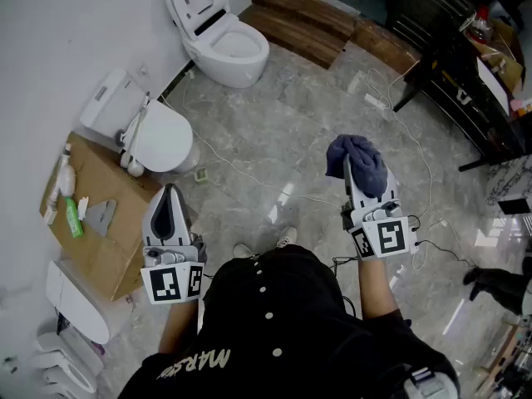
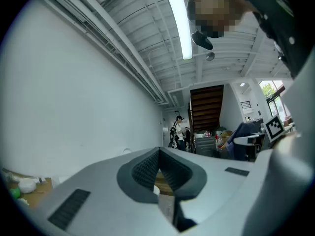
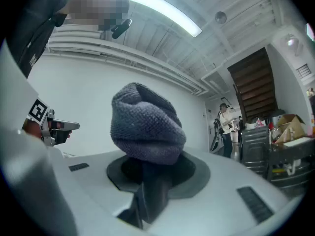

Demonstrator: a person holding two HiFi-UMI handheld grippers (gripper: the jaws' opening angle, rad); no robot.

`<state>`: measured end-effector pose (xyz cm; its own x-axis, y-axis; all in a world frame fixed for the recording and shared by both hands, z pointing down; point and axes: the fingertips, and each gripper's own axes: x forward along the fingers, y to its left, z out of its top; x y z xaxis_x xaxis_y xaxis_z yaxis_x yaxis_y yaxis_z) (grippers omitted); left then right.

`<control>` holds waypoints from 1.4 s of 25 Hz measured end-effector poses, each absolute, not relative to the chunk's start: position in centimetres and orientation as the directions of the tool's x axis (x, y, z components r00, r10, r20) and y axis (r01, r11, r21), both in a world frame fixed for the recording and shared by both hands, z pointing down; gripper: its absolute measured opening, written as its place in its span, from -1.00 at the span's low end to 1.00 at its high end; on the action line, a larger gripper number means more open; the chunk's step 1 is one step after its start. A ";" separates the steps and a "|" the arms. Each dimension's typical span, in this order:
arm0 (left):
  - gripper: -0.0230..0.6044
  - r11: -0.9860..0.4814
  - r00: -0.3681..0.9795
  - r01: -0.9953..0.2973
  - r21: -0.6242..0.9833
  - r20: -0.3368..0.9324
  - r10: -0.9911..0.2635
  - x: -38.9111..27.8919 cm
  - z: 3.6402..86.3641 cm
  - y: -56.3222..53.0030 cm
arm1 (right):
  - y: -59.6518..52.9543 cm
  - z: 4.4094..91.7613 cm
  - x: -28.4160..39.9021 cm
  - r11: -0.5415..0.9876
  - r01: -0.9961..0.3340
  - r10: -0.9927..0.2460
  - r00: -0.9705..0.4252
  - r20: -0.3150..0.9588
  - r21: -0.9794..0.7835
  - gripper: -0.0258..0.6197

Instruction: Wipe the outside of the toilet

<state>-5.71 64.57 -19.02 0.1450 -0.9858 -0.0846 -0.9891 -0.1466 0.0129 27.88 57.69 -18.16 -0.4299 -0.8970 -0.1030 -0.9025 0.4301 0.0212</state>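
Two white toilets stand by the left wall in the head view: one with its lid down (image 1: pixel 160 136) nearer me, one with its lid up (image 1: pixel 223 43) farther back. My right gripper (image 1: pixel 353 169) is held in the air, well right of both toilets, and is shut on a grey-blue cloth (image 1: pixel 357 161). That cloth (image 3: pixel 146 123) bulges above the right gripper (image 3: pixel 147 167) in its own view. My left gripper (image 1: pixel 169 193) hangs near the closed toilet's base, jaws together with nothing in them. The left gripper (image 2: pixel 158 171) points level across the room.
A cardboard sheet (image 1: pixel 101 238) by the wall carries a green bottle (image 1: pixel 73 217) and small items. Spare toilet lids (image 1: pixel 73 304) lie at lower left. Cables (image 1: pixel 249 171) trail over the marble floor. Wooden steps (image 1: pixel 309 19) and a dark bench (image 1: pixel 465 81) stand beyond. A person (image 3: pixel 224 127) stands far off.
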 end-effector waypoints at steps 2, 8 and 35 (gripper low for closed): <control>-0.89 -0.143 0.142 -0.990 0.011 -0.086 -0.986 -5.7 -19.1 64.7 | 57.8 -18.2 27.8 0.436 -0.900 -0.894 -0.436 -0.103 0.026 -0.61; -0.89 -0.139 0.138 -0.990 0.013 -0.082 -0.987 -5.6 -18.8 64.7 | 57.7 -18.0 27.5 0.445 -0.895 -0.889 -0.446 -0.102 0.033 -0.62; -0.89 -0.059 0.059 -0.998 -0.009 -0.041 -0.997 -1.3 -17.6 63.0 | 54.7 -15.9 32.6 0.491 -0.869 -0.869 -0.484 -0.106 -0.061 -0.61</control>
